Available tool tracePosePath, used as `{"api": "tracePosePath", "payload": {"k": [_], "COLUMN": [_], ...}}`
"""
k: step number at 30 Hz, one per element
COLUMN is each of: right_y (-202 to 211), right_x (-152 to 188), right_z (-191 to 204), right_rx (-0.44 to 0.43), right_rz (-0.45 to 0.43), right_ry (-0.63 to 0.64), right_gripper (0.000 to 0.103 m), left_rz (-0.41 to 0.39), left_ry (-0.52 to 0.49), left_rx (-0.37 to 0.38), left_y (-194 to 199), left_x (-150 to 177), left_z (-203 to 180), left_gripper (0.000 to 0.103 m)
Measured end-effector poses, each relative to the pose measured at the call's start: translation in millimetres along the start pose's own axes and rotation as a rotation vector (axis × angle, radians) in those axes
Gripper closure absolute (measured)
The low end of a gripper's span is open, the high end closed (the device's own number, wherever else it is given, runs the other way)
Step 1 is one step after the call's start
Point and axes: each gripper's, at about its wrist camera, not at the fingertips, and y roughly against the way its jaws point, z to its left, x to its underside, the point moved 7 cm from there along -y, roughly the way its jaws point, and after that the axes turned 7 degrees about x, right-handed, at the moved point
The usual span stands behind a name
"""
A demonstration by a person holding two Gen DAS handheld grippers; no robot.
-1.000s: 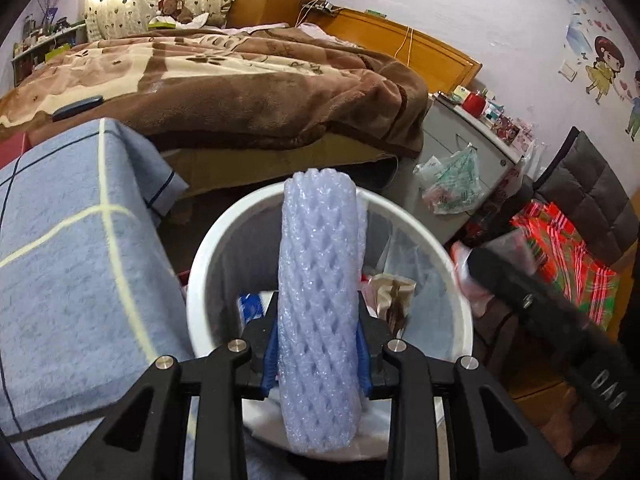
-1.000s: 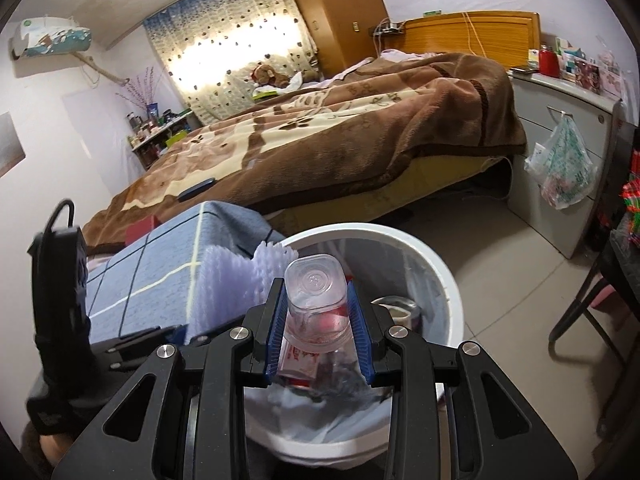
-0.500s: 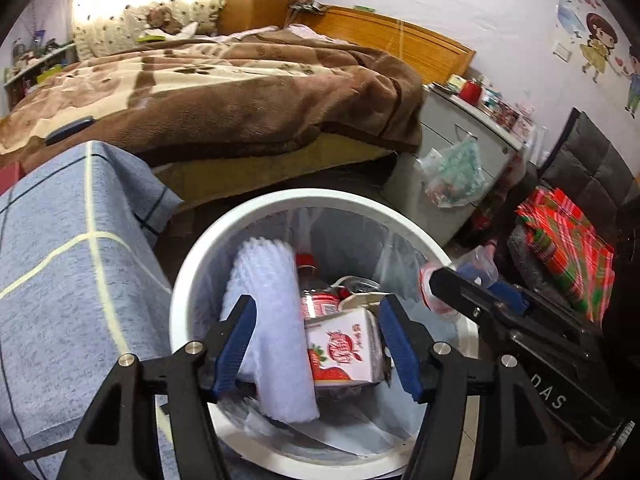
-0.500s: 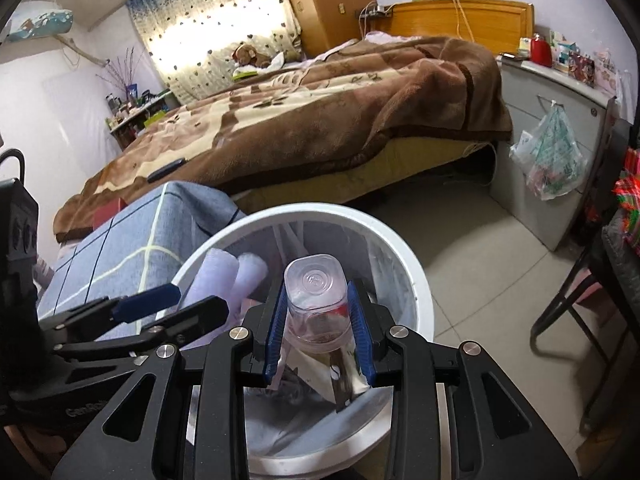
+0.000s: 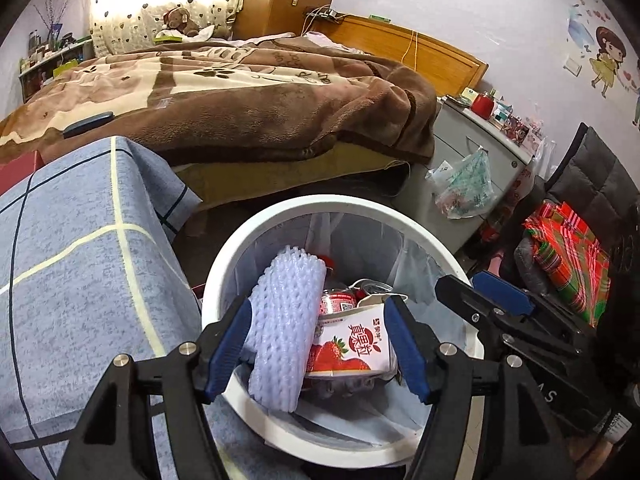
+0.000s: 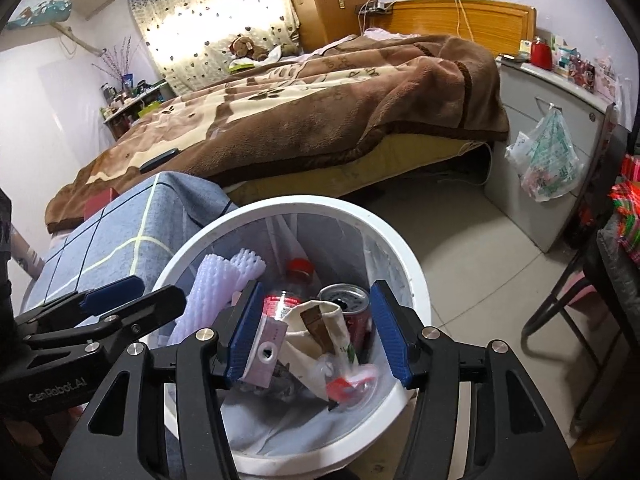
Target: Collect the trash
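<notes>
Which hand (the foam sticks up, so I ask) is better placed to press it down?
Left, probably. The left gripper, jaws just opening, has the foam between them, unpinched, in the bin. The right gripper, also just opening, empty, hangs over the can.

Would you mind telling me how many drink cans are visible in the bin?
1: a can stands near the far right side of the bin, beside the red-capped bottle. Others may be buried under the trash.

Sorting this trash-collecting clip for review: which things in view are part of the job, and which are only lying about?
Part of the job:
- white bin
- foam net sleeve
- strawberry milk carton
- red-capped bottle
- drink can

Lying about:
- brown blanket
- teddy bear
- hanging plastic bag
- red checked bag
</notes>
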Motion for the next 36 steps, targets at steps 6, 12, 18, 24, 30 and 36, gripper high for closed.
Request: {"api": "tracePosePath", "payload": {"k": [6,12,18,24,30,36], "right_y": [8.7,20.7,37.5,60.8,76.5,85.5], "right_x": [-1.7,2.6,9.5,21.3,33.6,42.6], "right_z": [3.0,10.6,18.4,21.6,25.4,29.1], "right_rx": [-0.009,-0.011,0.004,0.029,0.035,0.04], "right_rz": [-0.021,-0.045,-0.084,-0.148,-0.192,-0.223], "right_ry": [-0.004,0.008,0.034,0.037,0.027,0.024], "right_gripper": [0.046,0.046,0.046,0.046,0.046,0.046], "left_rz": [-0.02,-0.055,-0.093,-0.148,-0.202,-0.253], "left_ry": [-0.008,-0.016,-0.044,-0.083,-0.095,-0.079], "left_rx": [-0.024,-0.05,-0.105,-0.172,-0.235,-0.256], "left_y": [13.2,33.7,56.3,81.4,102.0,116.8], "left_x": [4.0,10.2,20.4,38.1,54.6,69.9], "left_z": [0.5,-0.4,-3.5,-8.3,-11.3,-10.1], "left_gripper": [0.032,0.032,0.032,0.032,0.032,0.032]}}
